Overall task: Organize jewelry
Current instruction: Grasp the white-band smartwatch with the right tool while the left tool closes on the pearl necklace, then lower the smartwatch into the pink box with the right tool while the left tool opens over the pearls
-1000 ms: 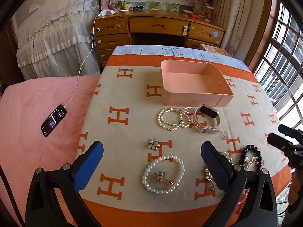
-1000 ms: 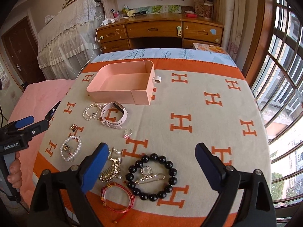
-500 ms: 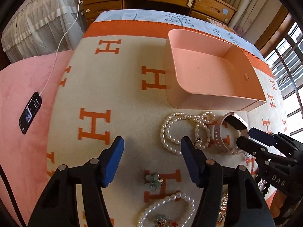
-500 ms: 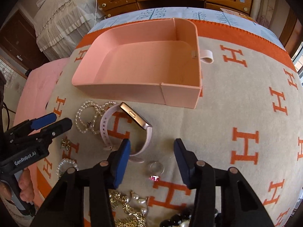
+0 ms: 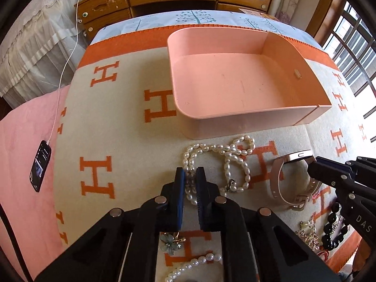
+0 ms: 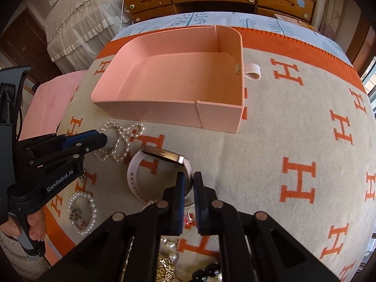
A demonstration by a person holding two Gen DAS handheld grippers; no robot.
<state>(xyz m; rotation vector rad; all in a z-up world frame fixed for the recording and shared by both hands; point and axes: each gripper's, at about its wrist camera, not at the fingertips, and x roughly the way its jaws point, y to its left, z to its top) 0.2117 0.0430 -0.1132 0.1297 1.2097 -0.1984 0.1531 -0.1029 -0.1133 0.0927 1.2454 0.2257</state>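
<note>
An empty pink tray [image 5: 258,122] [image 6: 164,115] stands on the H-patterned blanket. In front of it lies a white pearl necklace [image 5: 225,155] [image 6: 122,138]. My left gripper [image 5: 190,176] [image 6: 94,139] is shut on the necklace's left strands. Right of it lies a pink smartwatch [image 5: 291,183] [image 6: 162,155]. My right gripper [image 6: 189,181] [image 5: 315,164] is shut on the watch's band at its right side. Both items rest on the blanket.
A pearl bracelet [image 6: 82,211] [image 5: 195,265], a flower brooch [image 5: 170,242], a black bead bracelet [image 5: 333,230], gold pieces [image 6: 166,263] and a ring [image 6: 191,216] lie near the front edge. A phone [image 5: 40,166] on a cable lies on the pink bedding at left.
Both grippers moved forward and down and closed: the left onto the pearl necklace, the right onto the watch band. A second ago both were wide open near the front edge.
</note>
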